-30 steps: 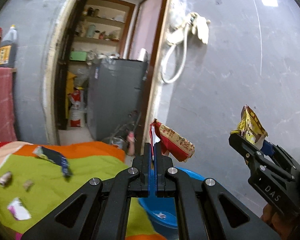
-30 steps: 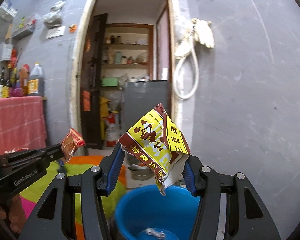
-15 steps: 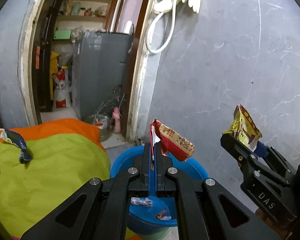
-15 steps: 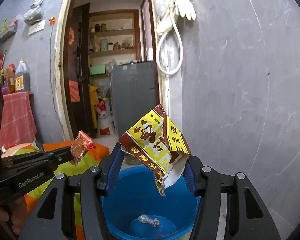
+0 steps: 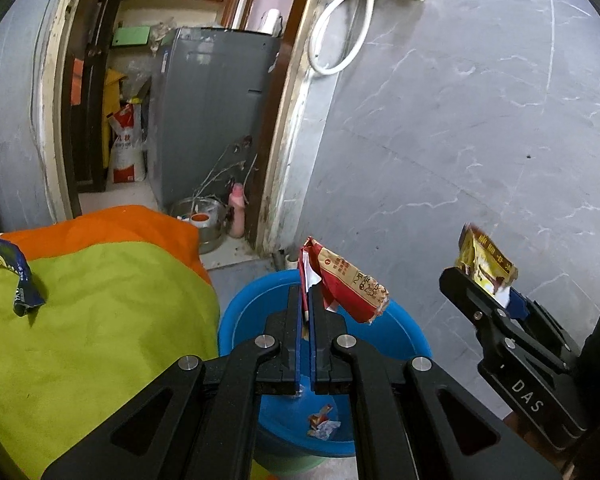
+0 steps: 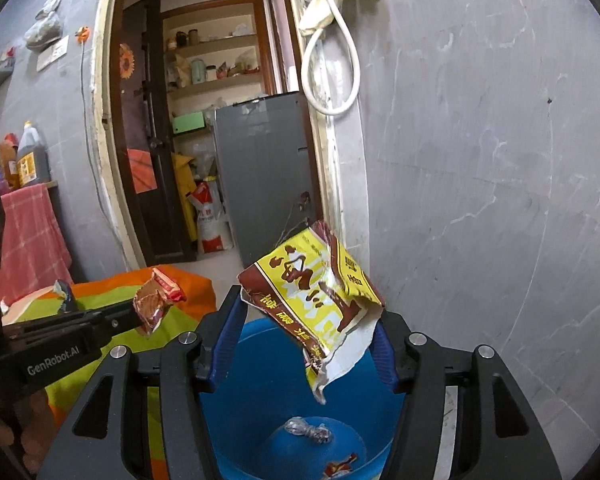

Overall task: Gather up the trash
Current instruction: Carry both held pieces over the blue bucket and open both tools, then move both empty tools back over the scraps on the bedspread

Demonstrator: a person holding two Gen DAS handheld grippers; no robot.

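Through my left wrist camera, my left claw (image 5: pixel 309 312) is pinched tight on a crumpled red foil snack wrapper (image 5: pixel 344 284) above the near rim of the round blue plastic basin (image 5: pixel 404 340), where scraps lie, while a dark blue wrapper (image 5: pixel 18 276) rests near the left edge of the green and orange blanket (image 5: pixel 112 312). Through my right wrist camera, my right claw (image 6: pixel 306 336) has just been widening; the torn yellow and brown seasoning packet (image 6: pixel 312 300) hangs between its blue pads (image 6: pixel 226 340) over the basin's middle, tilted, barely touched.
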